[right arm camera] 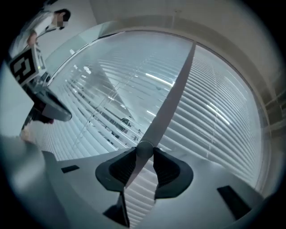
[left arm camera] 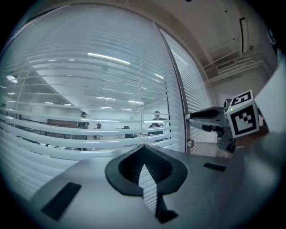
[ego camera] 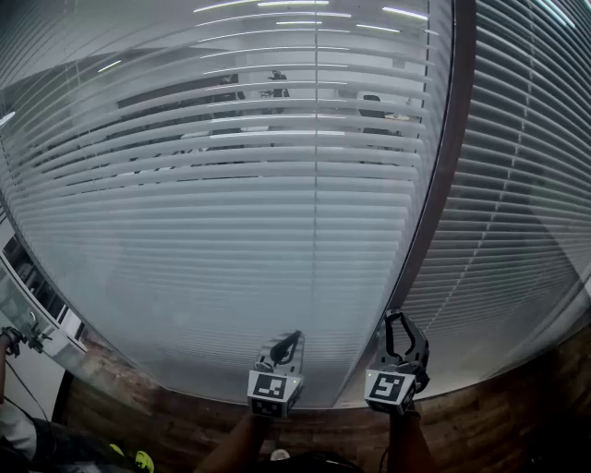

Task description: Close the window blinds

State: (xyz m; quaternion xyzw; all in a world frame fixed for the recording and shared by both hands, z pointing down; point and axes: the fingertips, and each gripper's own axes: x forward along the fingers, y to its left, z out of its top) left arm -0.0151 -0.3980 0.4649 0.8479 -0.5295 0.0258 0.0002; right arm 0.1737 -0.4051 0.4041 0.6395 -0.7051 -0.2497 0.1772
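Window blinds [ego camera: 231, 231] straight ahead, filling most of the head view. Thin pale horizontal slats [ego camera: 222, 157], tilted open in the upper part, with a room and a person [left arm camera: 156, 120] visible between them; lower down, closer to shut. Probably very light and easy to bend. Apparently sealed behind a pane, judging by the reflected ceiling lights [ego camera: 277, 7], so better not to push on the slats themselves.

To be moved, most likely, by the small round knob [right arm camera: 144, 150] on the dark upright post [ego camera: 445, 185] between this panel and the second blind panel [ego camera: 526, 212] on the right. Stiff and small, possibly slippery for flat pads. Best taken by its round sides and turned by rolling the wrist, without pulling outward.

Right gripper [ego camera: 398, 319] pointing level at that post, jaws fairly wide apart and closed on the knob from both sides, as seen in the right gripper view. Left gripper [ego camera: 293, 339] just beside it, in front of the first panel, jaws together at the tips, nothing between them, touching nothing as far as can be seen.

Open room around both hands, enough for a roll. Only the pane and the post close ahead, and the brown wall [ego camera: 480, 425] below the window. Some care needed with the two grippers so near each other.
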